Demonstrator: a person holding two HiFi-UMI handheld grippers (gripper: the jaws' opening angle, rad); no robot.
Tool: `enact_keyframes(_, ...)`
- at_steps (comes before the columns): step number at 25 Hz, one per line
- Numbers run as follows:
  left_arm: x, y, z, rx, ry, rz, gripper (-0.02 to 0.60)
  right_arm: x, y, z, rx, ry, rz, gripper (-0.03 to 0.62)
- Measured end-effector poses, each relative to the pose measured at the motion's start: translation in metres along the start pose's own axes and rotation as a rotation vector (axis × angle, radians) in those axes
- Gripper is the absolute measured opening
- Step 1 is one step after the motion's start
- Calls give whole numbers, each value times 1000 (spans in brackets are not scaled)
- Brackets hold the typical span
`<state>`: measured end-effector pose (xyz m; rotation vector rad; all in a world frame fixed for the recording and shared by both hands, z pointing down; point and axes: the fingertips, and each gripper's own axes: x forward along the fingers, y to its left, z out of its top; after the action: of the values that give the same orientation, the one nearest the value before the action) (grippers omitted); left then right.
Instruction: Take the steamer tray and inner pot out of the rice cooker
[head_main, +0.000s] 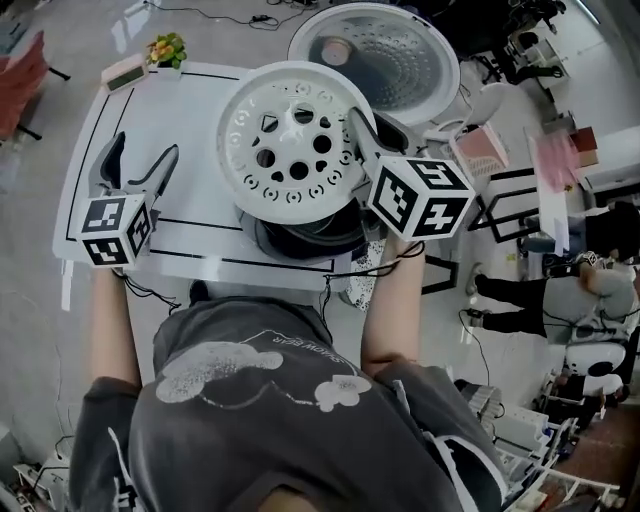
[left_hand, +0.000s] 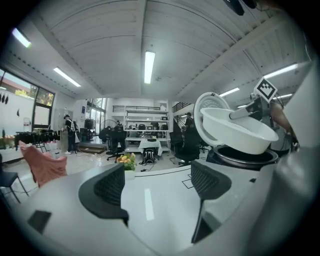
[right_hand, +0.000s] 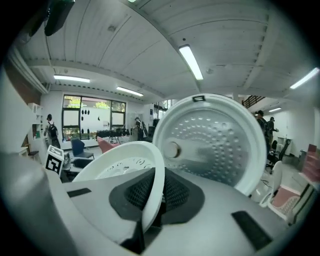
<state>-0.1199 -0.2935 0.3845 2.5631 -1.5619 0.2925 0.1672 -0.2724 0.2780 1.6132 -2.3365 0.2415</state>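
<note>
A large open lab or workshop hall is shown: a white table (head_main: 200, 150) marked with black tape lines (head_main: 200, 224), cables (head_main: 230, 17) left on the grey floor (head_main: 30, 250), ceiling strip lights (left_hand: 149, 66), and shelving (left_hand: 142, 120) and office chairs (left_hand: 186, 145) at the far end.

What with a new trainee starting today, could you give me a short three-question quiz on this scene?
1. Which gripper holds the steamer tray by its rim?
2. True or false: the inner pot has been lifted out of the rice cooker.
3. The left gripper is: A) open, with nothing between its jaws; B) shut on the tray; C) shut on the cooker's lid.

Key:
1. The right gripper; its jaws pinch the tray's rim.
2. False. The pot sits in the cooker, below the raised tray.
3. A.
</note>
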Motion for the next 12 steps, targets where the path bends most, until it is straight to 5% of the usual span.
enact_keyframes(5,-41,35,-3,-18,14,130,408,30,56,29,20,-78,104,49)
enact_keyframes(12,-90,120,-34,-66,43,265,408,117,153,27,21,-40,208,49)
